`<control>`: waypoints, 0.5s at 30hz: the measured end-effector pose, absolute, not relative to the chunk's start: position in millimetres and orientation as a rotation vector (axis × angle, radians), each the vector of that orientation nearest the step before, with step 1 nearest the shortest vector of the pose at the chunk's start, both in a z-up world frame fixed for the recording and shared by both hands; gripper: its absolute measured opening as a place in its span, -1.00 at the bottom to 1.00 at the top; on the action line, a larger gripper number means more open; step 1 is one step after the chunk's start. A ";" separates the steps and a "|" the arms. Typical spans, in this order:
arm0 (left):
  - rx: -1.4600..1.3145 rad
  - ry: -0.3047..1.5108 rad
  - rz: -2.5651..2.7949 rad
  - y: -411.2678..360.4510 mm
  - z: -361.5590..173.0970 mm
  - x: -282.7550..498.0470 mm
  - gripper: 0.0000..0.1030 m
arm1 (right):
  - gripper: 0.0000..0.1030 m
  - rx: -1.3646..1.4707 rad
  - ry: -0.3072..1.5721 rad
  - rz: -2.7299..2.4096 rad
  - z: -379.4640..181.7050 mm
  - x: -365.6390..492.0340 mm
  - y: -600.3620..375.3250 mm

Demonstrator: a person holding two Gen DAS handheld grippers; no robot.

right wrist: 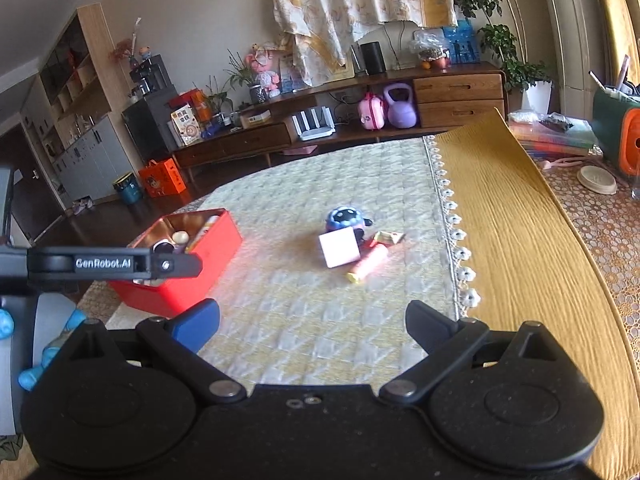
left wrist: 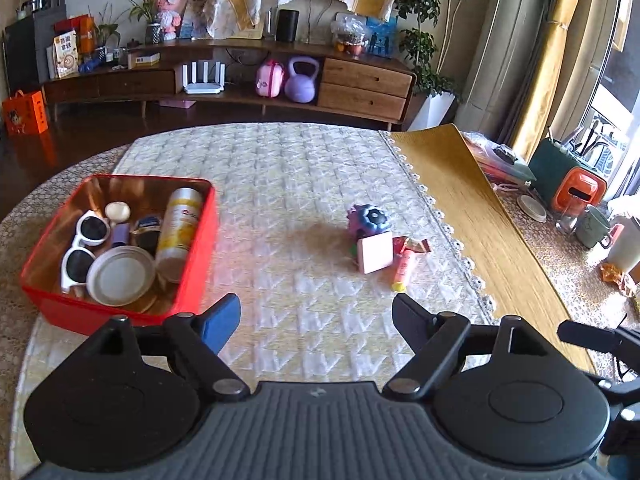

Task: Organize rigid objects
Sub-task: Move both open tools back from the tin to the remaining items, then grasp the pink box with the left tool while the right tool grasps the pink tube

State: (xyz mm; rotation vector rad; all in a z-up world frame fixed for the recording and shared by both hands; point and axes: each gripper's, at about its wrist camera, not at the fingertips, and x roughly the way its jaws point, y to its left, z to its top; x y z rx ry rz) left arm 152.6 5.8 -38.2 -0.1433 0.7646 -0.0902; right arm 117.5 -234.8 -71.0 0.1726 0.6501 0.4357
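Only left wrist view shows sunglasses [left wrist: 82,246] inside red tin [left wrist: 120,314].

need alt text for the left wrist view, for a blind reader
Open left tongs hover empty over a quilted table cloth. To the left sits a red tin holding white sunglasses, a spray can and a round lid; ahead lies a small pile: blue toy, pink card, pink tube.

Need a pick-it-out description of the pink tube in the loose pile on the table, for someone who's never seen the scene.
Start at the red tin on the quilted cloth; the loose pile lies apart from it, toward the yellow mat. The pink tube lies flat at the pile's near edge, beside the pink card. It alone is cylindrical with a yellow cap.
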 end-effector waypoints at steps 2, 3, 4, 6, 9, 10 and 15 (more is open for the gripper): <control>-0.143 0.774 -0.087 -2.4 -41.6 159.9 0.61 | 0.94 0.165 0.657 0.432 -75.5 121.9 -237.4; -0.139 0.778 -0.082 -6.6 -43.5 164.0 0.61 | 0.94 0.160 0.661 0.431 -77.9 124.5 -238.2; -0.136 0.781 -0.077 -10.3 -45.4 168.2 0.61 | 0.93 0.152 0.663 0.430 -80.6 126.8 -238.9; -0.131 0.785 -0.063 -17.2 -48.8 176.5 0.61 | 0.93 0.130 0.671 0.428 -85.3 132.4 -238.5; -0.126 0.789 -0.058 -26.3 -53.1 189.1 0.61 | 0.93 0.092 0.678 0.430 -92.5 143.0 -237.2; -0.129 0.792 -0.064 -29.1 -54.4 193.5 0.61 | 0.92 0.080 0.682 0.429 -95.0 147.3 -236.4; -0.125 0.812 -0.081 -46.1 -63.9 216.6 0.61 | 0.89 0.039 0.684 0.442 -105.5 170.4 -233.4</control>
